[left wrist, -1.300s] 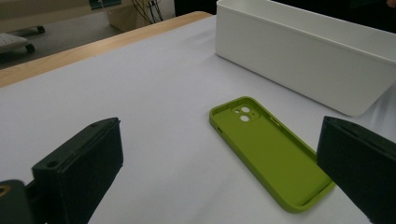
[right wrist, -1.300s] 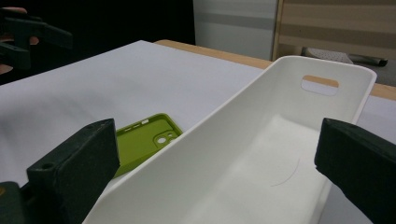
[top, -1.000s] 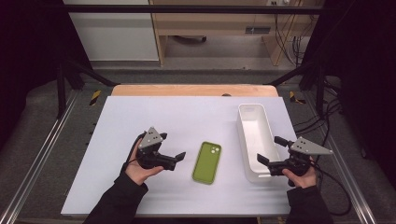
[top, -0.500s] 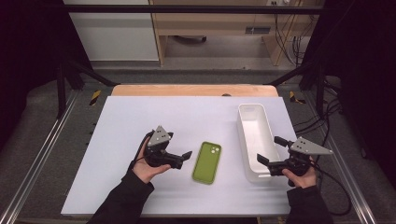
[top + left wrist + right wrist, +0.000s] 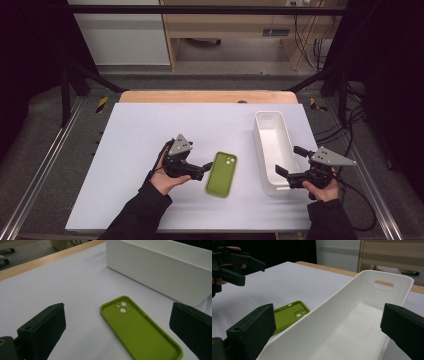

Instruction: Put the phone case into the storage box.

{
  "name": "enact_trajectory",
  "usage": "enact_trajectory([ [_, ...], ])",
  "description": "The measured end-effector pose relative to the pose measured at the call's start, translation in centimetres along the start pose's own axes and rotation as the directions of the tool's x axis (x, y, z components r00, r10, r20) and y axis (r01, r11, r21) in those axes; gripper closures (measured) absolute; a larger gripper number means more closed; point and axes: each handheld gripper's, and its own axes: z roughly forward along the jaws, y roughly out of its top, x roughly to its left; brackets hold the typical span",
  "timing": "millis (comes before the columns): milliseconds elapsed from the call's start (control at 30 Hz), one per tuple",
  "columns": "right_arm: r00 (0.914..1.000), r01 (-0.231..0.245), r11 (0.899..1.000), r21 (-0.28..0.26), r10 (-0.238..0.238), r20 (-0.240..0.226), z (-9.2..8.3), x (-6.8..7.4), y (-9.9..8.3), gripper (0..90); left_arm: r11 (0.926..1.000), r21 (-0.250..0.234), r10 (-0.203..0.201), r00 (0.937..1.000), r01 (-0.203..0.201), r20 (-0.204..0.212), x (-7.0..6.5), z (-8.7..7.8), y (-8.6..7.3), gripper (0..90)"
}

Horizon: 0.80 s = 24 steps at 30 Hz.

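Both grippers stand with jaws apart and empty: the left gripper (image 5: pixel 202 170) faces the green phone case (image 5: pixel 222 174) lying hollow-up on the table (image 5: pixel 140 130), probably to pinch its edge, while the right gripper (image 5: pixel 287 165) flanks the white bin's (image 5: pixel 270 145) near end, apparently to steady it.

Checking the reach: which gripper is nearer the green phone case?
The left gripper, its jaws open just beside the phone case; the right gripper sits at the white bin's near end.

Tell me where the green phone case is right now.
In the high view the green phone case lies flat on the white table, inside facing up, between the open left gripper and the white bin, touching neither.
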Motion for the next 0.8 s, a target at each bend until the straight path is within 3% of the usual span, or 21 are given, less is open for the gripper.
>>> enact_trajectory([
  [800, 1.0, -0.001, 1.0, -0.001, 0.001, -0.003, 0.0, 0.0, 0.0, 0.5, 0.9966, 0.082, -0.007, 0.9999, 0.008, -0.008, -0.9, 3.4, -0.5, 1.3],
])
